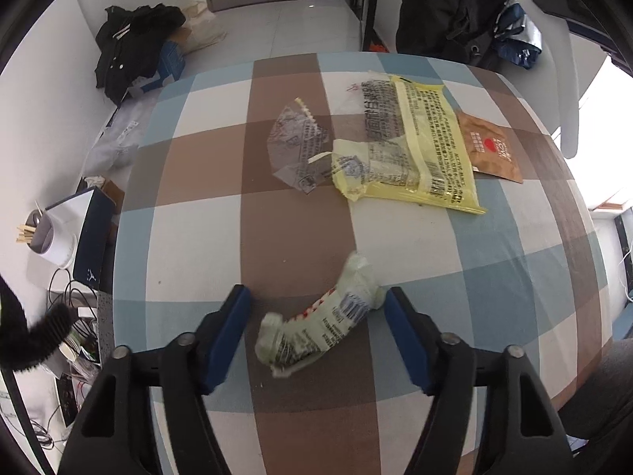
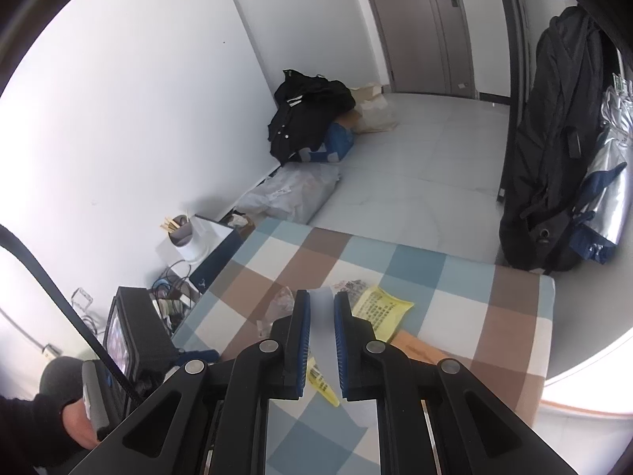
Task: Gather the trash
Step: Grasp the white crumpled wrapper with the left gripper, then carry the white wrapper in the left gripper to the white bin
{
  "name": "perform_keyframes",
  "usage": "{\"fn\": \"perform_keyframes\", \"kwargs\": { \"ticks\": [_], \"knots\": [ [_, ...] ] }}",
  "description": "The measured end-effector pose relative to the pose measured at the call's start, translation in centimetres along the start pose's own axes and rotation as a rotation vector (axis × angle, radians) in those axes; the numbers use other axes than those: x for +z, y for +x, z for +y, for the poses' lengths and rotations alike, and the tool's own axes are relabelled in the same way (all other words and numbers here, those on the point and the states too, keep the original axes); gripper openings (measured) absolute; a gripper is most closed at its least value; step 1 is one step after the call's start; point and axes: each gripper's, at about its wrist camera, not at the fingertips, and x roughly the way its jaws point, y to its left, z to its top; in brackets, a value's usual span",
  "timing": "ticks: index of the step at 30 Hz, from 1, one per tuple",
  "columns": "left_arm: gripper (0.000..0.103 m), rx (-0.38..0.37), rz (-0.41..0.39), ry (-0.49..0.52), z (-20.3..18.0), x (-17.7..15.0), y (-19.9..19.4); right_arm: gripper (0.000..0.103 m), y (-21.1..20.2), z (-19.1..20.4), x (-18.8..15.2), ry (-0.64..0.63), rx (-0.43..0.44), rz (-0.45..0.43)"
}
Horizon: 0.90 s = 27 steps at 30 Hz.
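Note:
In the left wrist view my left gripper [image 1: 316, 301] is open, its blue pads on either side of a crumpled pale green wrapper [image 1: 320, 316] lying on the checked tablecloth [image 1: 198, 245]. Farther off lie a clear printed wrapper [image 1: 296, 142], a yellow packet [image 1: 419, 146] and a brown sachet [image 1: 490, 146]. In the right wrist view my right gripper [image 2: 321, 301] hovers above the table, its jaws a narrow gap apart with nothing between them. The yellow packet [image 2: 379, 308] and clear wrapper [image 2: 283, 303] show beyond its fingers.
A black bag [image 1: 455, 8] stands at the table's far edge. A white cup of sticks [image 1: 51, 237], a dark box [image 1: 93, 237] and cables sit left of the table. Black clothes [image 2: 308, 118] and bags lie on the floor by the wall.

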Motion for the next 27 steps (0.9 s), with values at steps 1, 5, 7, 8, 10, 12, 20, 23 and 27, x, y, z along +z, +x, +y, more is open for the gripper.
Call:
{"fn": "perform_keyframes", "kwargs": {
  "ticks": [1,5,7,8,10,12,20,23,27],
  "knots": [
    [0.053,0.001,-0.004,0.017,-0.3,0.0,-0.1,0.011,0.0,0.0,0.0,0.0,0.0,0.001],
    [0.022,-0.032,-0.015,0.051,-1.0,0.1,-0.5,0.011,-0.1,-0.2,-0.1,0.004,-0.002,0.002],
    [0.019,-0.04,-0.015,0.053,-1.1,0.1,-0.5,0.011,-0.3,-0.3,-0.1,0.009,-0.004,0.0],
    [0.019,-0.041,-0.015,0.051,-1.1,0.1,-0.5,0.011,-0.2,-0.3,-0.1,0.01,-0.004,0.002],
    [0.018,-0.05,-0.013,0.042,-0.9,0.3,-0.4,0.011,-0.2,-0.5,-0.1,0.014,-0.005,0.005],
    [0.018,-0.065,-0.01,0.022,-0.5,0.3,-0.4,0.011,-0.2,-0.5,-0.2,0.018,-0.005,0.005],
    [0.018,-0.063,-0.004,-0.005,-0.2,0.4,-0.3,0.011,-0.3,-0.5,-0.2,0.03,0.0,0.004],
    [0.018,-0.068,0.0,-0.019,0.3,0.5,-0.2,0.011,-0.2,-0.7,-0.4,0.042,-0.007,0.01],
    [0.018,-0.068,0.001,-0.053,1.0,0.4,-0.2,0.011,-0.2,-1.0,-0.7,0.064,-0.012,0.015]
  ]
}}
